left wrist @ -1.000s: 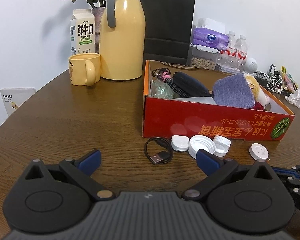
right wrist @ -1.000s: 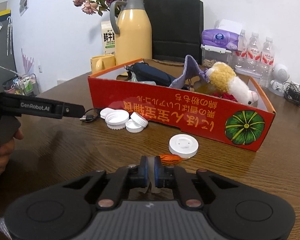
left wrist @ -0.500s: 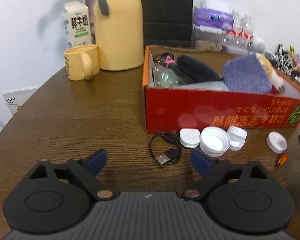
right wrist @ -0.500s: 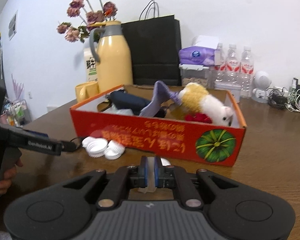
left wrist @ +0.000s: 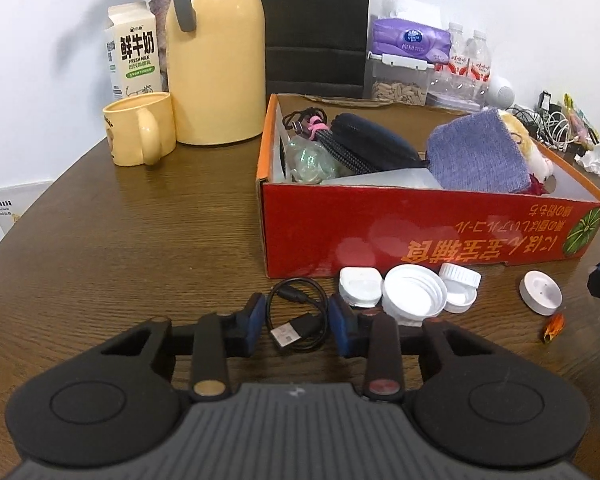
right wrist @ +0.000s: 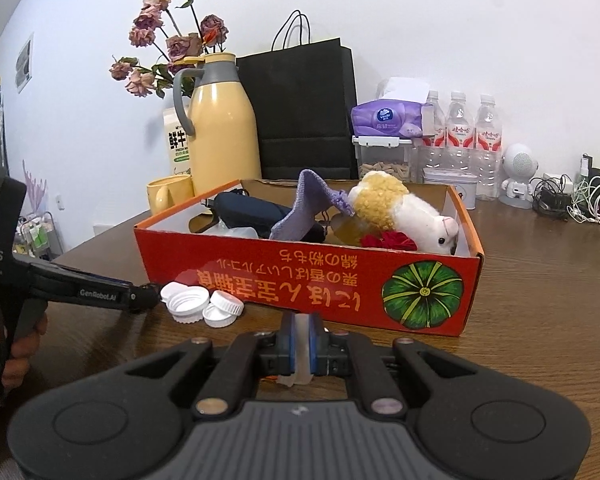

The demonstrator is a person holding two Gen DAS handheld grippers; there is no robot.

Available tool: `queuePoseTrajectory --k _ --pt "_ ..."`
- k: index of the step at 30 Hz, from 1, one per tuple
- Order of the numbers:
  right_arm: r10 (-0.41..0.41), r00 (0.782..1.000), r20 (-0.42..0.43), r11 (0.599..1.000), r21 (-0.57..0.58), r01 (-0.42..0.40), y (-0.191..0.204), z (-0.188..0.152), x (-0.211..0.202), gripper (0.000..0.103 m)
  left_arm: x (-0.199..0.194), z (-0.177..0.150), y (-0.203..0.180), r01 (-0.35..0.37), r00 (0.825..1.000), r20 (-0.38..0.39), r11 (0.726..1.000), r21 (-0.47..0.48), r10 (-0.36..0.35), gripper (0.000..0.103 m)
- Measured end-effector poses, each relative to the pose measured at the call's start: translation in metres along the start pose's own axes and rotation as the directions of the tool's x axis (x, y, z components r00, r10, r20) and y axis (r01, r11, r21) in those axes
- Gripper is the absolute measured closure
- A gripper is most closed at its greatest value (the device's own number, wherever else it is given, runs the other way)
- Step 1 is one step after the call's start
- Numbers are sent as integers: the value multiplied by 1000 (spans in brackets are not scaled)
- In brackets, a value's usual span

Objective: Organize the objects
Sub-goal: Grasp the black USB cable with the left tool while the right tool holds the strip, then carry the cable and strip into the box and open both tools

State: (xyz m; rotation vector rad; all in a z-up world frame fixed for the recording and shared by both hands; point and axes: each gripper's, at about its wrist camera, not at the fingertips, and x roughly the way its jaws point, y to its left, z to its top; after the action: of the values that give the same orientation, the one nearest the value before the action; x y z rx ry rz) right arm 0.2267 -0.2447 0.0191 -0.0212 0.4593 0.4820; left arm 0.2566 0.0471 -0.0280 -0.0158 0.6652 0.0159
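Left wrist view: the milk carton [left wrist: 133,50] behind the yellow mug [left wrist: 140,128] reads "FRESH MILK" under large Chinese characters. The red box [left wrist: 420,232] on the table [left wrist: 120,232] carries yellow Japanese lettering, upside down from here, and a green pumpkin picture. The left tongs [left wrist: 297,322] are closing around the coiled black USB cable [left wrist: 296,312], which lies on the table between the blue pads; whether the pads touch it yet cannot be told. Three white caps [left wrist: 414,294] sit just right of the cable, against the box front. A round white disc [left wrist: 540,286] and a small orange wrapper [left wrist: 554,326] lie farther right.

Right wrist view: the other tool's arm reads "GenRobot.AI" and its grip "DAS". The right tongs [right wrist: 300,344] are clamped narrow on a thin whitish translucent piece [right wrist: 300,350]. In the box lie a plush toy [right wrist: 404,212], a purple cloth [right wrist: 308,204] and a dark pouch [right wrist: 252,208].
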Motion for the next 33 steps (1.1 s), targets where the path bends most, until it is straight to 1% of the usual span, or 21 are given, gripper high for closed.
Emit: queuePoseTrajectory --k 10,15,19,24,30,33 --pt "-6 1000 12 1000 -11 6 1 0 -2 98 -18 -2 0 -4 998 61 1000 -15 5 70" --pt "-11 999 32 1000 -18 11 2 5 -7 98 -38 1 -7 19 994 107 1000 -4 -18 70" --pt "-18 997 71 998 -51 22 5 18 -13 98 -53 13 -18 40 987 155 999 18 -43 70" --pt "-30 990 139 996 -82 42 4 45 -16 98 -62 36 -34 57 973 219 997 44 -66 70" --pt "-45 980 196 992 -104 66 4 76 -3 98 -57 65 -51 74 959 270 996 48 -84 70" --pt "-56 978 201 992 -97 77 2 87 10 97 -48 78 -57 76 957 276 996 45 -85 70"
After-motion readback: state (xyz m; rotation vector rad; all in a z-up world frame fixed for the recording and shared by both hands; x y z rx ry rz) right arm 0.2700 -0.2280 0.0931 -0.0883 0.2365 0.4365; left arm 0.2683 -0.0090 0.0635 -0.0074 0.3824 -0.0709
